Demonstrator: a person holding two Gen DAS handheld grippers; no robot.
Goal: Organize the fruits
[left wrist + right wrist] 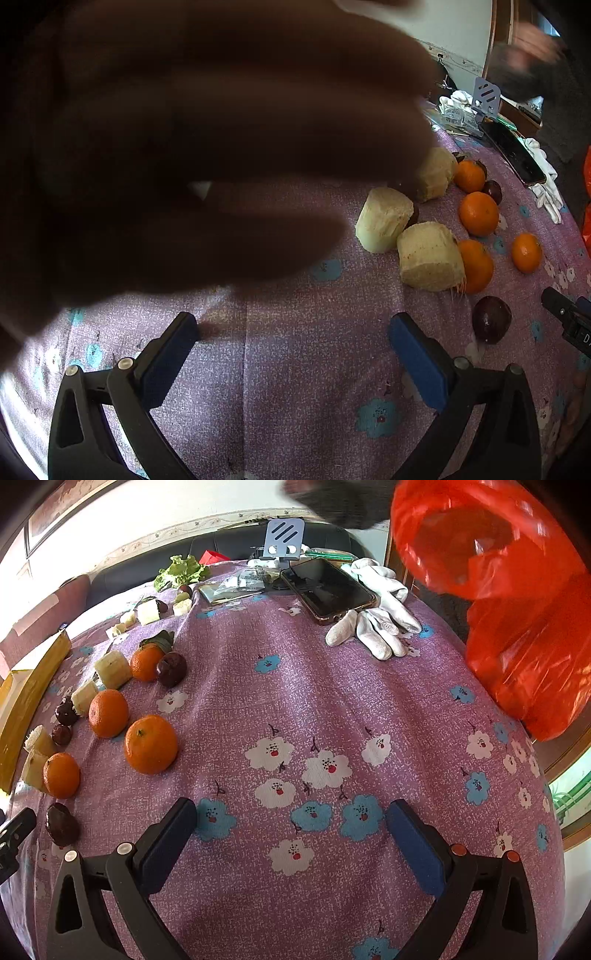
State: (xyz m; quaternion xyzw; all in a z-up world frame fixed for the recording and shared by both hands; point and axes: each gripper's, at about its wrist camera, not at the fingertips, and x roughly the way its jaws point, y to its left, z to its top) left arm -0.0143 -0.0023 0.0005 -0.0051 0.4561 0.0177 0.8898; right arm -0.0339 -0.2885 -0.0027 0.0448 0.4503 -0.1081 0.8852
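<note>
Both tongs — left tongs [293, 345], right tongs [291, 829] — gape wide, empty. The near orange [150, 744] looks firm, round, roll-prone — grip across its middle, gently.

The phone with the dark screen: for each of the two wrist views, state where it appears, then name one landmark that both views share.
Left wrist view: the phone lies at the upper right, on the far edge of the cloth, beyond the oranges.
Right wrist view: the phone lies at top centre, on the far part of the floral cloth.
Shared landmark: the white gloves lying right beside the phone.
</note>
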